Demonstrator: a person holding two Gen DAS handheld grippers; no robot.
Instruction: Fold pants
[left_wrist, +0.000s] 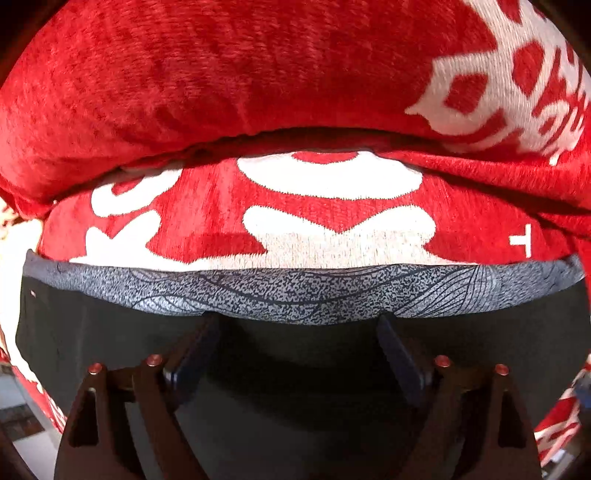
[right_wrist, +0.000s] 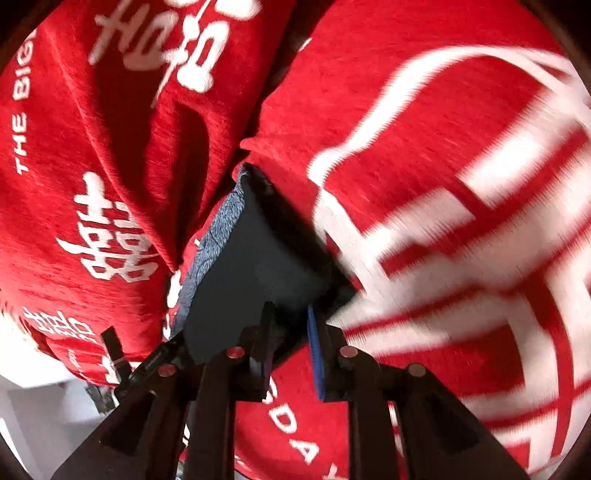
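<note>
The pants (left_wrist: 295, 369) are dark cloth with a grey patterned waistband (left_wrist: 295, 291), lying on a red and white blanket (left_wrist: 258, 92). My left gripper (left_wrist: 295, 325) is open, its fingers spread wide over the dark cloth just below the waistband. In the right wrist view my right gripper (right_wrist: 290, 317) is shut on an edge of the pants (right_wrist: 258, 258), which hang lifted and stretched away from me, with the grey band (right_wrist: 221, 221) on their left side.
The red blanket (right_wrist: 443, 184) with white characters covers a cushioned surface and fills both views. A raised red cushion fold (left_wrist: 184, 110) lies just beyond the waistband. A pale floor (right_wrist: 37, 406) shows at the lower left.
</note>
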